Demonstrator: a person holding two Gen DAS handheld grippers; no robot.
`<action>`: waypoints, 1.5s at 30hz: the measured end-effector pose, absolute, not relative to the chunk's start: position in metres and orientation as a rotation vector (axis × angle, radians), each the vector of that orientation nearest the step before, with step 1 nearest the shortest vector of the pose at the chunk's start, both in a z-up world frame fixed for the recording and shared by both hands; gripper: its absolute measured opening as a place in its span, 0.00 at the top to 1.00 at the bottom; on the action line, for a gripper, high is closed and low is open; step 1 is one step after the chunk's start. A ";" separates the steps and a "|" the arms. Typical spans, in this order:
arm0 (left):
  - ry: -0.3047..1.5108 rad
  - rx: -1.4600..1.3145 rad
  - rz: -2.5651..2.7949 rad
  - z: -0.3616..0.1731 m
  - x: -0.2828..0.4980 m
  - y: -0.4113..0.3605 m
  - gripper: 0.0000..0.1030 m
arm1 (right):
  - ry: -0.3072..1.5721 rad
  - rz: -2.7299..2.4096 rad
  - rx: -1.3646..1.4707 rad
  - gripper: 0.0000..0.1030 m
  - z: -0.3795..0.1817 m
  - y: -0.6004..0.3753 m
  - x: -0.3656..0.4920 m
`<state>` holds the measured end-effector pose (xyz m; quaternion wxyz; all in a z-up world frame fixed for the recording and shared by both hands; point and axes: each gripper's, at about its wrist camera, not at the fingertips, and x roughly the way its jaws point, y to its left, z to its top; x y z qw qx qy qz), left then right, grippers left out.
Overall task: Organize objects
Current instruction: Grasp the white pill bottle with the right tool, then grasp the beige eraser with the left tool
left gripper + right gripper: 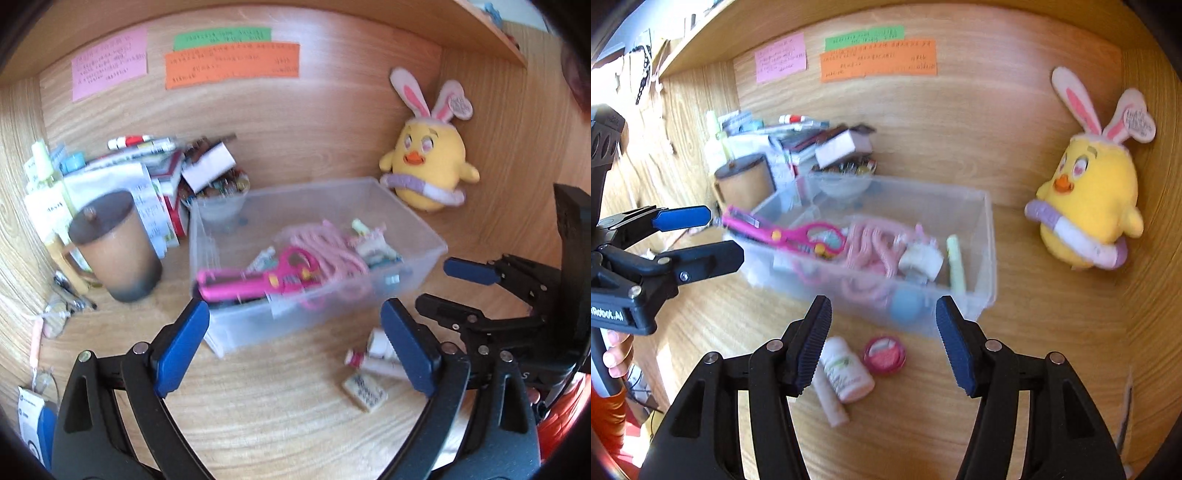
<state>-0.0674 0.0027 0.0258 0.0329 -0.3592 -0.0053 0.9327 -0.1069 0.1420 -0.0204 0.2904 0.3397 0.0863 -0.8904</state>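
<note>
A clear plastic bin [424, 236] [988, 236] stands on the wooden desk and holds pink scissors [258, 278] [798, 232], a pink cord [332, 243] and small items. On the desk in front of it lie a small white bottle [849, 373] [380, 345], a pink round tin [884, 354], a beige tube [833, 404] and a small tag [365, 391]. My left gripper [295, 347] is open and empty before the bin's front corner. My right gripper [882, 343] is open and empty over the bottle and tin.
A brown lidded cup [114, 243] and a pile of papers, boxes and pens [155, 173] stand at the back left. A yellow plush chick with bunny ears [428, 162] [1089, 206] leans in the right corner. Coloured notes [229, 61] hang on the back wall.
</note>
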 end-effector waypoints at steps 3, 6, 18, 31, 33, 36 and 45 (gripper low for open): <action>-0.004 -1.174 2.834 0.008 -0.064 0.007 0.08 | 0.231 -2.325 0.974 0.47 -0.039 0.140 -0.104; -0.028 -1.252 2.785 -0.010 -0.062 0.007 0.08 | 0.235 -2.278 1.045 0.47 -0.059 0.136 -0.103; -0.009 -1.381 2.650 -0.051 -0.049 0.022 0.08 | 0.208 -2.179 1.115 0.64 -0.078 0.129 -0.107; 0.073 -1.389 2.600 -0.058 -0.062 0.045 0.27 | 0.165 -2.221 1.062 0.74 -0.061 0.149 -0.098; 0.079 -1.382 2.611 -0.058 -0.063 0.046 0.31 | 0.152 -2.234 1.049 0.74 -0.057 0.154 -0.096; 0.069 -1.364 2.614 -0.056 -0.063 0.046 0.47 | 0.137 -2.253 1.029 0.74 -0.051 0.159 -0.095; 0.073 -1.328 2.630 -0.051 -0.061 0.046 0.57 | 0.097 -2.291 0.976 0.74 -0.036 0.169 -0.096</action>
